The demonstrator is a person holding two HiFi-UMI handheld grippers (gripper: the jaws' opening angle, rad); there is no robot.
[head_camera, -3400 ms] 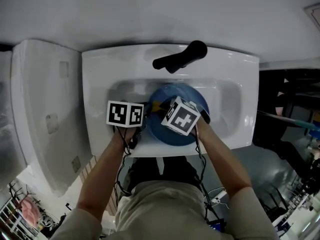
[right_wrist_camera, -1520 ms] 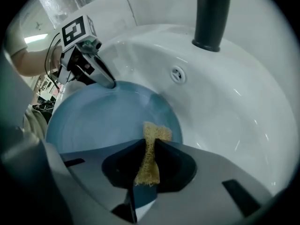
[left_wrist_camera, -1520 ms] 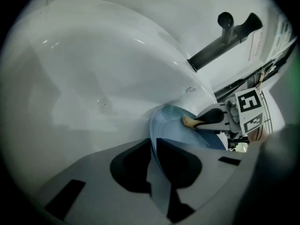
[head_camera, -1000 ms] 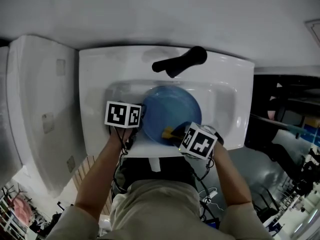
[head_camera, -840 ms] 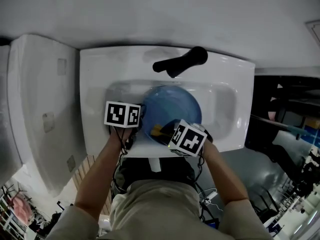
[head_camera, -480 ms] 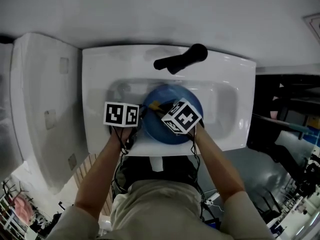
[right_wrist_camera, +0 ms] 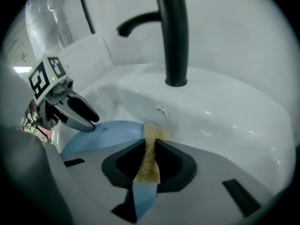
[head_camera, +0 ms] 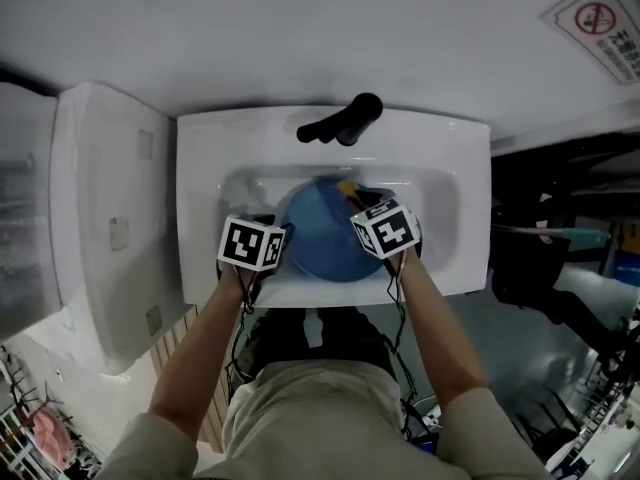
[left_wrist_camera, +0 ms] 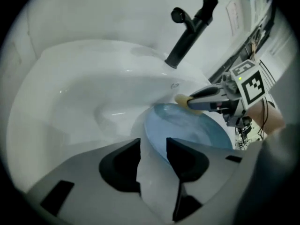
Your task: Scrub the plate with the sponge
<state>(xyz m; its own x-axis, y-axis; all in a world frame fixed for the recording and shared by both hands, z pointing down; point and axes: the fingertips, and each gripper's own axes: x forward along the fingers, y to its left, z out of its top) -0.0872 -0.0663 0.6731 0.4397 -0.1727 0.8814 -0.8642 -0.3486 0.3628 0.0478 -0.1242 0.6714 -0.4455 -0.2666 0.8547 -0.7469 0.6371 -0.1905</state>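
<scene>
A blue plate (head_camera: pixel 318 240) lies tilted in the white sink basin (head_camera: pixel 455 203). My left gripper (left_wrist_camera: pixel 153 144) is at the plate's left rim. Its jaws have just been opening and stand apart, with the plate's rim (left_wrist_camera: pixel 152 130) reaching into the gap, unpressed. My right gripper (right_wrist_camera: pixel 150 146) is shut on a yellow sponge (right_wrist_camera: pixel 151 156). It holds the sponge (head_camera: pixel 347 186) at the plate's far edge, just below the faucet. The left gripper view shows the sponge (left_wrist_camera: pixel 183 101) at the tip of the right gripper (left_wrist_camera: pixel 199 100), over the plate (left_wrist_camera: pixel 192 132).
A black faucet (head_camera: pixel 342 123) stands on the sink's back rim, close above the sponge, with the overflow hole (right_wrist_camera: pixel 161 110) below it. A white panel (head_camera: pixel 105 218) sits left of the sink. The person's forearms reach in from below.
My right gripper has swept the sponge across the plate from its near right rim to its far edge by the faucet. The left gripper has stayed at the left rim.
</scene>
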